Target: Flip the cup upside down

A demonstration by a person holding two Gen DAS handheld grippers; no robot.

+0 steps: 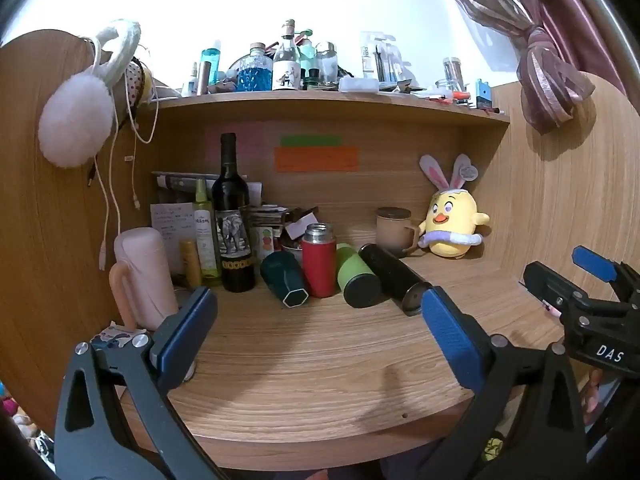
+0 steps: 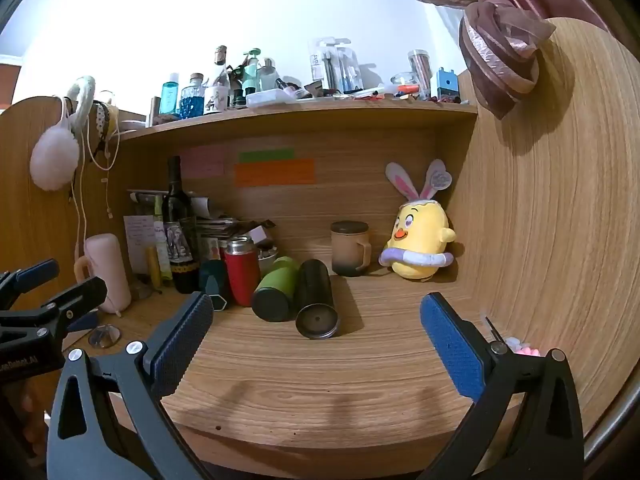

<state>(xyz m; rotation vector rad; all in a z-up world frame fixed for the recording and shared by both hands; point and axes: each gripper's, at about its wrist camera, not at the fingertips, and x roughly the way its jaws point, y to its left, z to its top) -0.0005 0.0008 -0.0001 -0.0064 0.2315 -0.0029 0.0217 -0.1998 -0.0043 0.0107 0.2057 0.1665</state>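
Observation:
Several cups stand or lie at the back of the wooden desk point(image 1: 320, 360). A red flask point(image 1: 319, 260) point(image 2: 242, 270) stands upright with its mouth open. A teal cup point(image 1: 284, 278) point(image 2: 214, 284), a green flask point(image 1: 357, 278) point(image 2: 276, 288) and a black flask point(image 1: 394, 278) point(image 2: 316, 300) lie on their sides. A tan mug point(image 1: 394, 230) point(image 2: 350, 248) with a lid stands behind them. My left gripper point(image 1: 320, 320) is open and empty, over the desk in front of the cups. My right gripper point(image 2: 316, 328) is open and empty, near the black flask's base.
A wine bottle point(image 1: 232, 220), a pink bottle with a handle point(image 1: 144, 276) and small bottles stand at the left. A yellow plush chick point(image 1: 452, 224) sits at the back right. Wooden side walls close in both sides, and a cluttered shelf point(image 1: 320, 100) runs overhead.

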